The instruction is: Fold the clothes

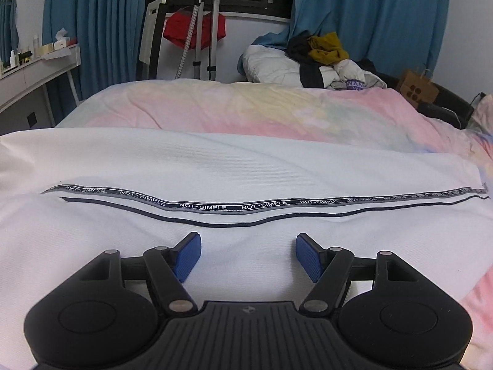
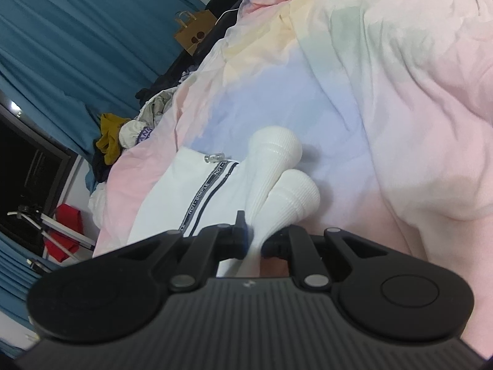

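**Cuff end of the trousers pinched, ready to fold over**

A pair of white trousers (image 1: 246,166) with a lettered side stripe (image 1: 234,206) lies stretched flat across the bed (image 1: 246,108), on its pastel cover. The left tool (image 1: 248,254) hovers low over the cloth near the stripe, its blue pads (image 1: 188,257) spread wide and holding nothing. The right tool (image 2: 254,240) is pressed together on the white fabric just behind the two ribbed cuffs (image 2: 277,154), which stick out past its tips, lifted off the cover.

This looks like the start of a lengthwise fold. The next move probably calls for the right tool to carry the cuffs toward the waist while the left pins or grips the cloth so the stripe stays straight.
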The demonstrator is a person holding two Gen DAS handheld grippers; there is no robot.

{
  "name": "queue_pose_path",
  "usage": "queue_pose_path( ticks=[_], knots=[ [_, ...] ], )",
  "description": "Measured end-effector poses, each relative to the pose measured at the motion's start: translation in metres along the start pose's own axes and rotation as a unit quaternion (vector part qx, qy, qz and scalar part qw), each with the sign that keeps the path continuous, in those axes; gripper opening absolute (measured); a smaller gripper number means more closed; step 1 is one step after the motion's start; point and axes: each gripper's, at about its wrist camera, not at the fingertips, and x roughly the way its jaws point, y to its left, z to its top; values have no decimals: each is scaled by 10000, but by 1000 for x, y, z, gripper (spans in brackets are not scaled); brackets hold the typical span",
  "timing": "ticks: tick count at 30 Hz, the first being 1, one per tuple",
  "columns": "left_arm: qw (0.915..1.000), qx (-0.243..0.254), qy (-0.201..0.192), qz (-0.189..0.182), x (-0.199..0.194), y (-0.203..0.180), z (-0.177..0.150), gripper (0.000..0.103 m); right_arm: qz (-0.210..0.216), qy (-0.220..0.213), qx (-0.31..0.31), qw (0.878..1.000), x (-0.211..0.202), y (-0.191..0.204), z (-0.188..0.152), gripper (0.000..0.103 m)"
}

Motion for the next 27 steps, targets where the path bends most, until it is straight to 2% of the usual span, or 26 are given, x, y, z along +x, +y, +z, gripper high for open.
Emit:
queue_pose_path(
  ticks=[17, 23, 27],
  knots=[
    [9999, 72, -34, 131, 2, -2, -2, 72, -111, 14, -140, 9998, 1, 3, 0, 11],
    [9994, 280, -35, 203, 6, -5, -4, 74, -207, -48, -332, 9992, 0, 12, 0, 11],
    [9997, 175, 0, 147, 7, 0, -1, 74, -253, -111, -330, 9991, -2, 16, -2, 11]
  ],
)
